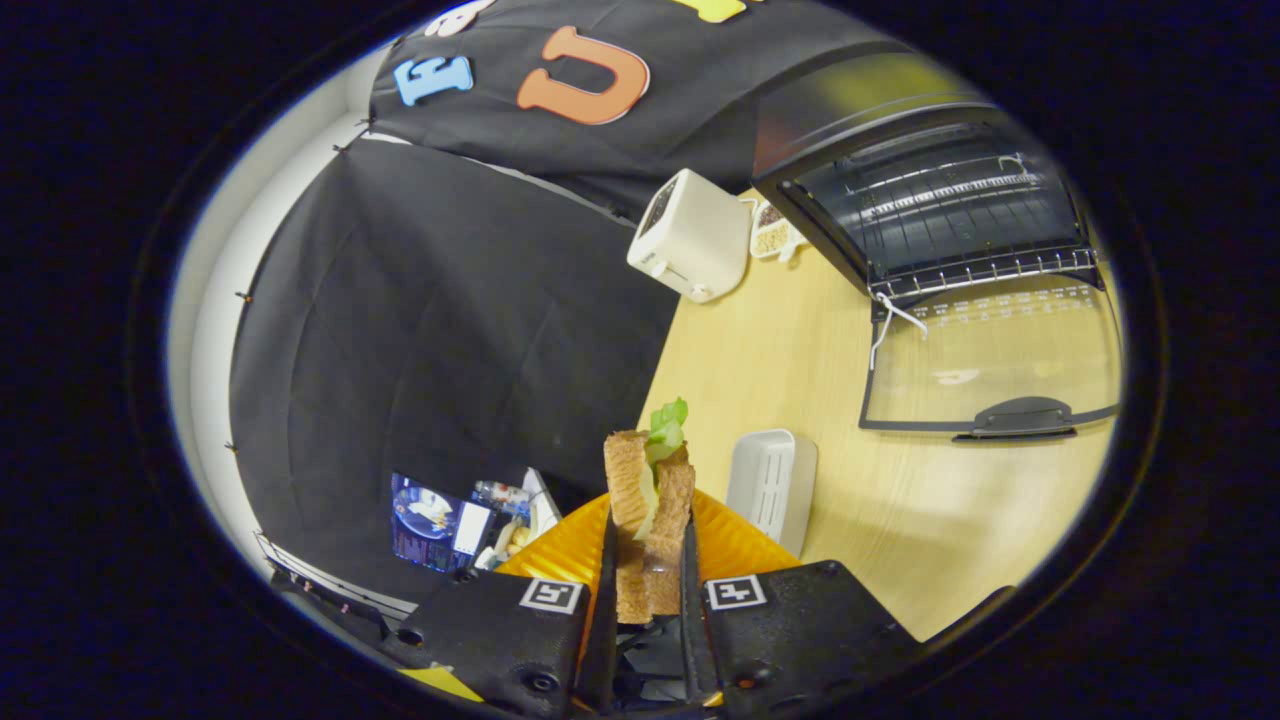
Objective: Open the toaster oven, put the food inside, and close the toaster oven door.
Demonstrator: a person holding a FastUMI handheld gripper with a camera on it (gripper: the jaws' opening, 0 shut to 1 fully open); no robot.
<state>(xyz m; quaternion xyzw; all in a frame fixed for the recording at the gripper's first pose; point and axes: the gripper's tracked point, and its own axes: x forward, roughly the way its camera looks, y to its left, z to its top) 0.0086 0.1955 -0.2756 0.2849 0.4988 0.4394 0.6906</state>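
The gripper clamps the sandwich between both fingers, bread upright, lettuce poking out on top, above the orange plate. Beyond, on the wooden table, the toaster oven sits with its glass door folded down flat.

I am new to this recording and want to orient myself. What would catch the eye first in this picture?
First, the sandwich, with lettuce sticking out, clamped between the jaws of the gripper above an orange plate. Next, beyond it across the wooden table, the toaster oven stands with its glass door folded down open and the rack inside bare. A white toaster sits beside the oven.
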